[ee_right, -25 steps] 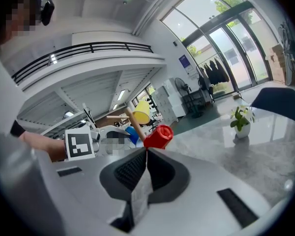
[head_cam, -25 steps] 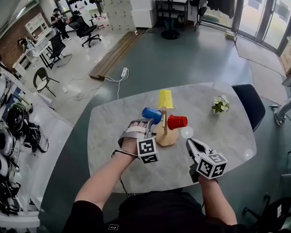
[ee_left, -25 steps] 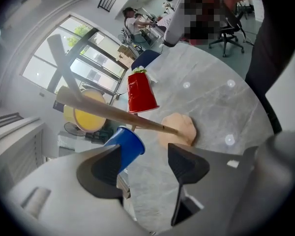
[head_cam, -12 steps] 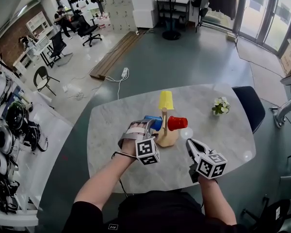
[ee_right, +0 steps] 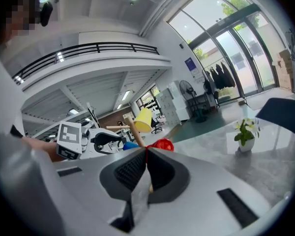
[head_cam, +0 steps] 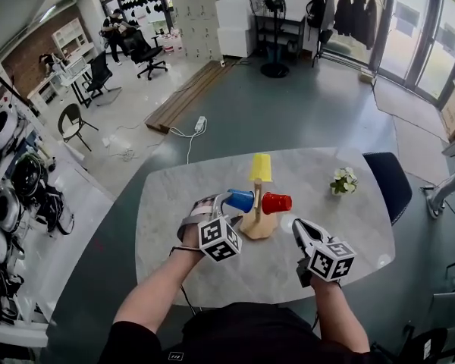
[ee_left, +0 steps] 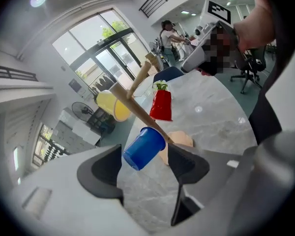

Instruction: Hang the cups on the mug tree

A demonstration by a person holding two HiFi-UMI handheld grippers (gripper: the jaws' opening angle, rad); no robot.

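A wooden mug tree [head_cam: 259, 224] stands mid-table on the grey marble table [head_cam: 349, 226]. On its pegs hang a yellow cup [head_cam: 261, 167] on top, a blue cup [head_cam: 241, 199] on the left and a red cup [head_cam: 276, 202] on the right. My left gripper [head_cam: 221, 201] is just left of the blue cup. In the left gripper view its jaws [ee_left: 146, 162] stand open on either side of the blue cup [ee_left: 144, 148], with a gap on each side. My right gripper [head_cam: 299, 225] is shut and empty, in front and to the right of the tree; its closed tips [ee_right: 146, 151] point at the red cup [ee_right: 161, 144].
A small white pot with a flowering plant [head_cam: 344, 174] sits at the table's far right. A black chair [head_cam: 390, 169] stands beyond that corner. Cable and planks lie on the floor behind the table.
My left gripper has drawn back a little toward me, away from the tree. The blue cup now hangs level with the red one. The right gripper has not moved.
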